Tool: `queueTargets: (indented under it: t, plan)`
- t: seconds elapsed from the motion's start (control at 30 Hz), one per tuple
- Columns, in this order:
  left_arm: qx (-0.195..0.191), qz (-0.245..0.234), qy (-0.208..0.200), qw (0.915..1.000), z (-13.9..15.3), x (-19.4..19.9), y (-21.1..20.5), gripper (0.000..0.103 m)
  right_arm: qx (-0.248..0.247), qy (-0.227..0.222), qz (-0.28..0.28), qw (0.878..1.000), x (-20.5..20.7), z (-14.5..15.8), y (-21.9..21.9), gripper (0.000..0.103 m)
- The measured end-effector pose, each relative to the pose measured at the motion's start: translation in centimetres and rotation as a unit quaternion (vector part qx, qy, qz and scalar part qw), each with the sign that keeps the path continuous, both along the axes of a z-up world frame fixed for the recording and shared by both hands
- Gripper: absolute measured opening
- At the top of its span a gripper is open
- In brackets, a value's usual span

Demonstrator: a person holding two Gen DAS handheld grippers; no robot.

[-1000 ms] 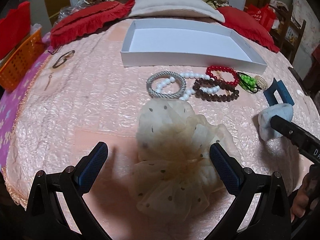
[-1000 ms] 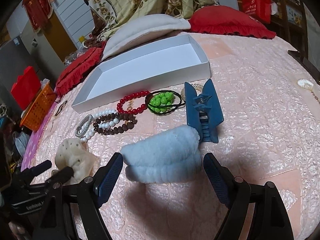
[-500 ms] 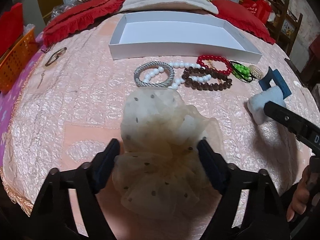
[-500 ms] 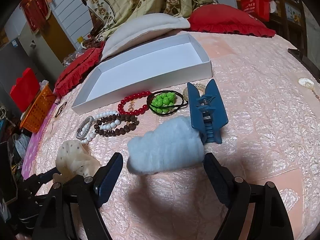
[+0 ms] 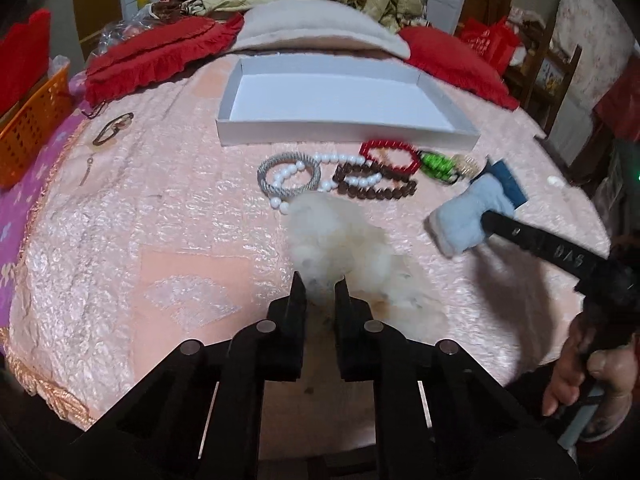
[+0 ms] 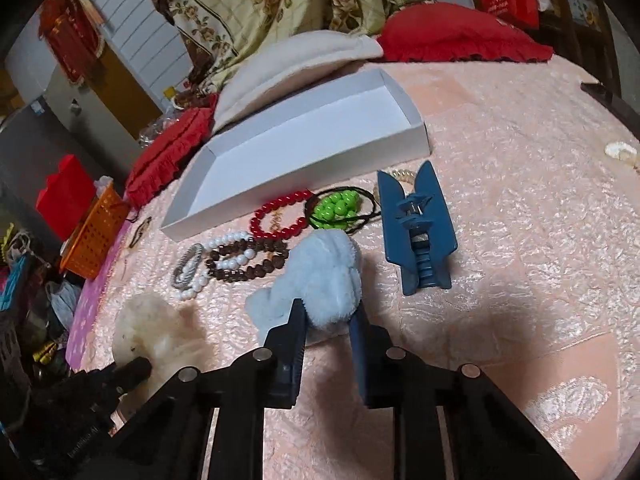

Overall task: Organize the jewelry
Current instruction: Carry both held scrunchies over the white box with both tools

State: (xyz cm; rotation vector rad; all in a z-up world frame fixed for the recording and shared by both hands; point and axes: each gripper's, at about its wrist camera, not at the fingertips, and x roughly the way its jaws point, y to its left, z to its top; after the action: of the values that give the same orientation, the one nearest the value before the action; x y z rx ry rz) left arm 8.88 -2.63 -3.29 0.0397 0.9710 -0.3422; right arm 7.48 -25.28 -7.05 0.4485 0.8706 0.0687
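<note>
Left gripper [image 5: 320, 286]: jaws clamped on cream scrunchie [image 5: 340, 240]
Right gripper [image 6: 326, 312]: jaws clamped on blue scrunchie [image 6: 320, 276]
White box [image 5: 344, 130]: straight ahead, beyond the bracelets [image 5: 360, 176]

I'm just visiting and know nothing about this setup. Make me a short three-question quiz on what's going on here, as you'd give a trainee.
1. True or false: the white tray already holds jewelry.
2. What does the right hand-held gripper hold? A) blue hair claw B) light blue fluffy scrunchie C) red bead bracelet
3. Fill in: the left hand-held gripper is shut on the cream ____ scrunchie.

Key
1. False; the tray is bare inside.
2. B; the light blue fluffy scrunchie is pinched, while the blue hair claw and red bead bracelet lie on the bedspread.
3. Tulle; the cream tulle scrunchie.
</note>
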Motion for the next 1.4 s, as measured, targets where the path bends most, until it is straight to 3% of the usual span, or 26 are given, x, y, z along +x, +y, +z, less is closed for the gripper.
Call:
queueTargets:
  t: [0.4,0.6,0.77,0.93,1.13,1.4]
  plan:
    - [-0.058,0.017,-0.055,0.9966,7.0,0.1,3.1,0.011,-0.001,-0.064,0.051,0.997,-1.5,5.8,1.9,0.018]
    - [-0.058,0.020,-0.068,0.9958,9.0,3.7,3.6,0.011,0.016,-0.077,0.056,0.995,1.5,8.1,1.3,0.018]
    - [-0.025,0.024,-0.092,0.9951,9.9,8.7,2.7,0.011,0.013,-0.080,0.046,0.996,6.4,9.6,0.2,0.018]
    - [0.002,0.028,-0.076,0.9967,8.8,15.7,1.3,0.011,0.012,-0.048,0.030,0.998,13.4,9.3,-1.3,0.018]
    - [0.032,0.060,-0.028,0.9973,4.2,24.8,0.1,0.011,0.001,0.004,0.000,1.000,20.5,6.6,-3.5,0.018]
    - [0.044,0.079,-0.012,0.9958,1.2,31.7,-1.0,0.014,0.017,0.056,-0.037,0.998,26.2,1.9,-6.4,0.018]
